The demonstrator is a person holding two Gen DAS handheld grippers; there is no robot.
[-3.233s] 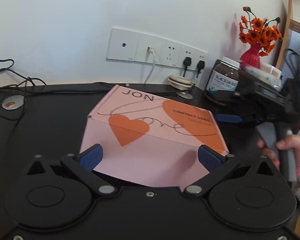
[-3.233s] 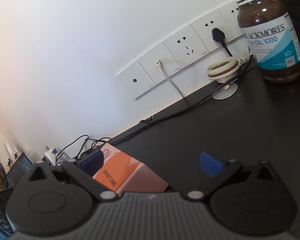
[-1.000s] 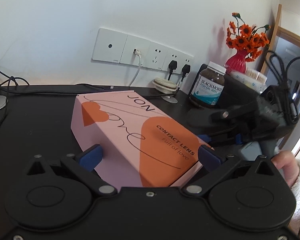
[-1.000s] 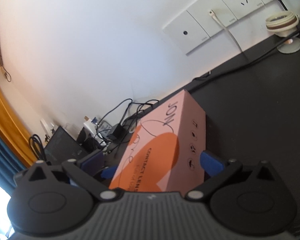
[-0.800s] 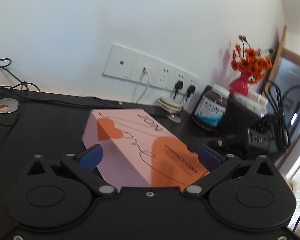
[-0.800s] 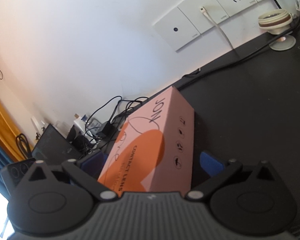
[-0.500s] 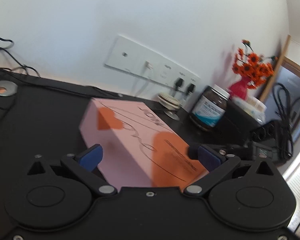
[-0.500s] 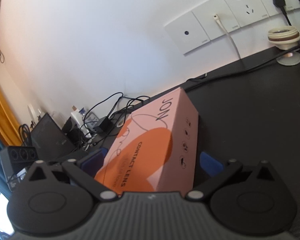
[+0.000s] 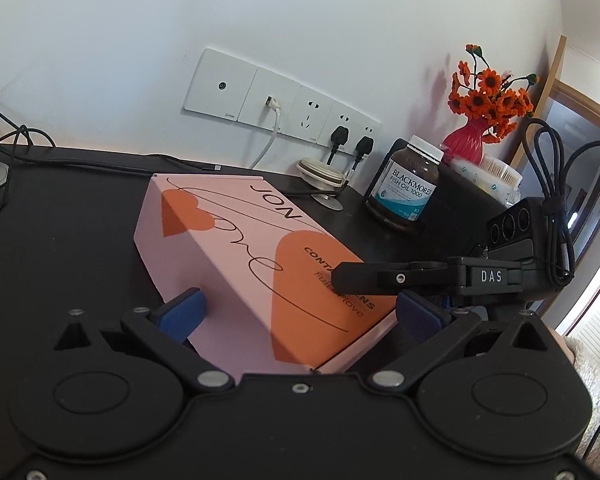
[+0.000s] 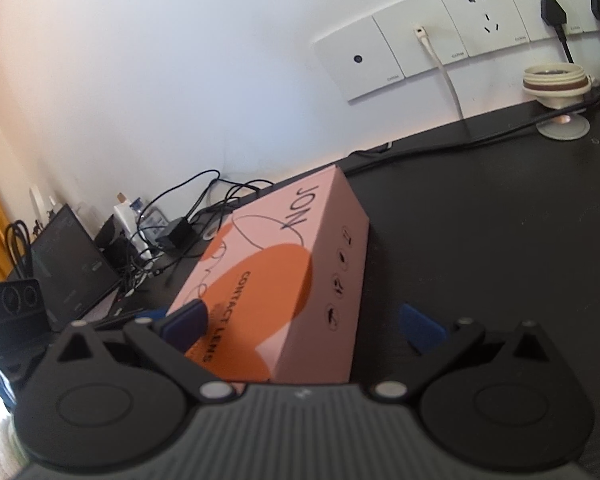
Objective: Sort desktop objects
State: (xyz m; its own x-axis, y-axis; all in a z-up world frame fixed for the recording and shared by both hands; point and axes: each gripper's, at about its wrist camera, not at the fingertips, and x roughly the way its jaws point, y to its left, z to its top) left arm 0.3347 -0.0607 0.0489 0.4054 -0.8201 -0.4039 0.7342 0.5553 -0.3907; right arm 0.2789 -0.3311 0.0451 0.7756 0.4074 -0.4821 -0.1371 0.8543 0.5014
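A flat pink cardboard box point(image 9: 236, 248) with orange hearts lies closed on the matte black bench point(image 9: 60, 216) — both claws, left point(image 9: 300, 314) and right point(image 10: 304, 326), spread wide around it.

Pink box point(image 9: 236, 248) on black desk point(image 9: 60, 248), between spread fingers of left hand-held gripper point(image 9: 300, 312).

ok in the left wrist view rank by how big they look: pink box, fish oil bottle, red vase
1. pink box, largest, though nearest the camera
2. fish oil bottle
3. red vase, smallest, but farther back and partly hidden
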